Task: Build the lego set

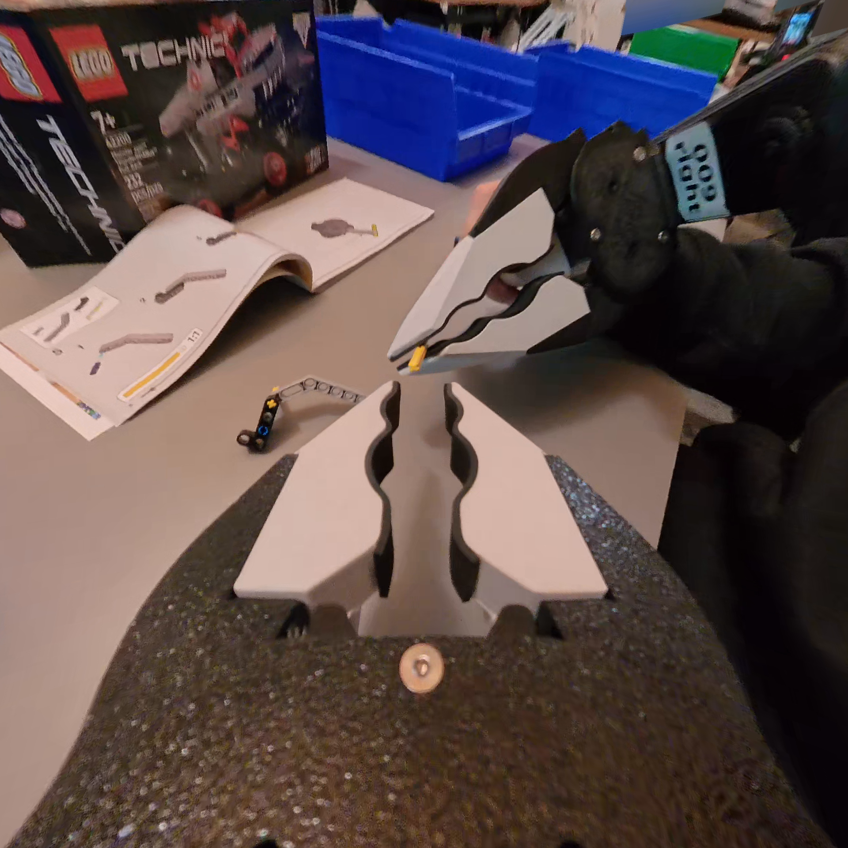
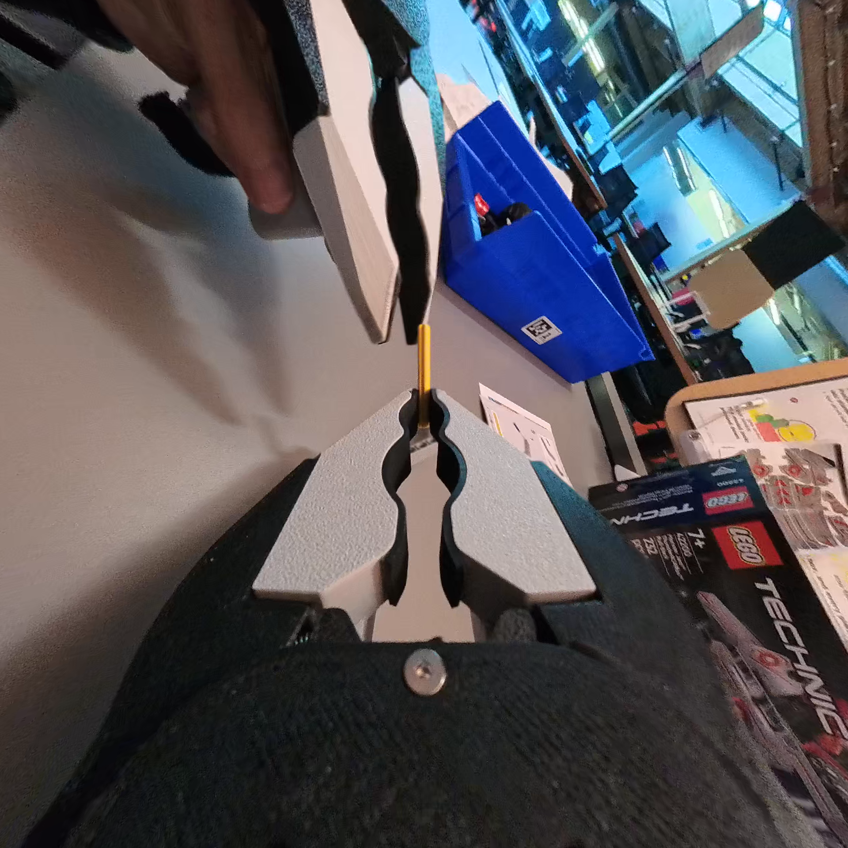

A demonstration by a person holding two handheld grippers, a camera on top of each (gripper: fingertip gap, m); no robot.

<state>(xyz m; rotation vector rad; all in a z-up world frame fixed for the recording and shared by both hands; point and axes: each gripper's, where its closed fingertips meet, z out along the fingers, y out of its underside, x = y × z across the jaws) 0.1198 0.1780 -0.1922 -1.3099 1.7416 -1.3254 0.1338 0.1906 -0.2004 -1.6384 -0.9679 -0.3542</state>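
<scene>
Pinching yellow axle [image 2: 423,367] — right claw [image 2: 424,404] hides its base.

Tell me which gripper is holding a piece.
The right gripper: it is shut on the yellow axle. The left gripper is open and empty.

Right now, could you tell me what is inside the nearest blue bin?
In the right wrist view, the blue bin holds a red piece and dark parts; its wall hides everything lower down.

Tool fingers [image 1: 330,495]: matt grey plastic, finely textured.
Tool body [image 1: 413,757]: rough black speckled plastic.
Screw [image 1: 421,666]: shiny metal.
Booklet [image 1: 183,293]: matt paper.
Bins [image 1: 413,105]: glossy blue plastic.
Counter [image 1: 114,527]: smooth matt grey.
</scene>
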